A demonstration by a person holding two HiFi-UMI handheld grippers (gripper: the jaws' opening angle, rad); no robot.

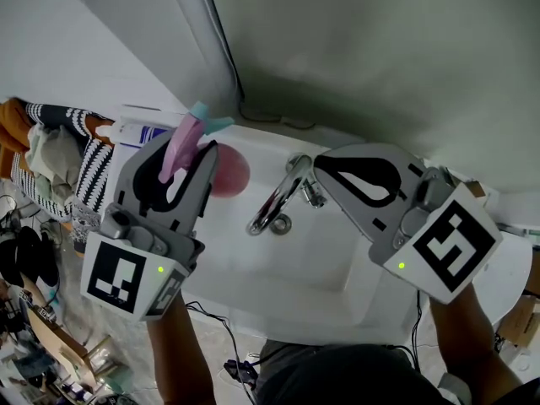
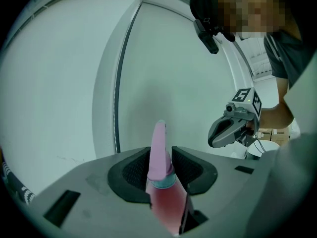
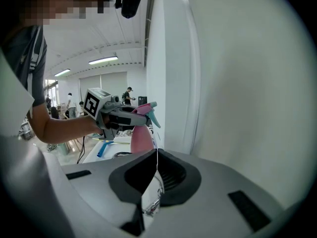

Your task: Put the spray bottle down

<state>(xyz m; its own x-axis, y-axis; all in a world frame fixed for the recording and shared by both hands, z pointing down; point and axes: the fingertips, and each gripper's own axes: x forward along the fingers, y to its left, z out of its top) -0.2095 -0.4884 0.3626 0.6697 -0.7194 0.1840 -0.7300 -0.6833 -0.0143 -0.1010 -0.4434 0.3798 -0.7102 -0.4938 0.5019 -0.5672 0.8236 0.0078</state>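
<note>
A pink spray bottle (image 1: 228, 173) with a teal nozzle (image 1: 207, 122) hangs over the back left corner of the white sink (image 1: 329, 264). My left gripper (image 1: 187, 148) is shut on the bottle's neck. In the left gripper view the pink head (image 2: 159, 150) stands up between the pads, with the body (image 2: 167, 209) below. My right gripper (image 1: 322, 163) hovers over the sink's right side, just right of the faucet (image 1: 278, 199), shut with nothing in it. In the right gripper view the pads (image 3: 166, 177) meet, and the bottle (image 3: 141, 135) shows beyond them in the left gripper (image 3: 143, 114).
A wall panel rises straight behind the sink. A white container (image 1: 139, 131) stands on the ledge left of the bottle. Clothes (image 1: 51, 159) and clutter lie on the floor at far left, with cables (image 1: 224, 336) below the sink's front edge. A white round object (image 1: 516, 277) sits at right.
</note>
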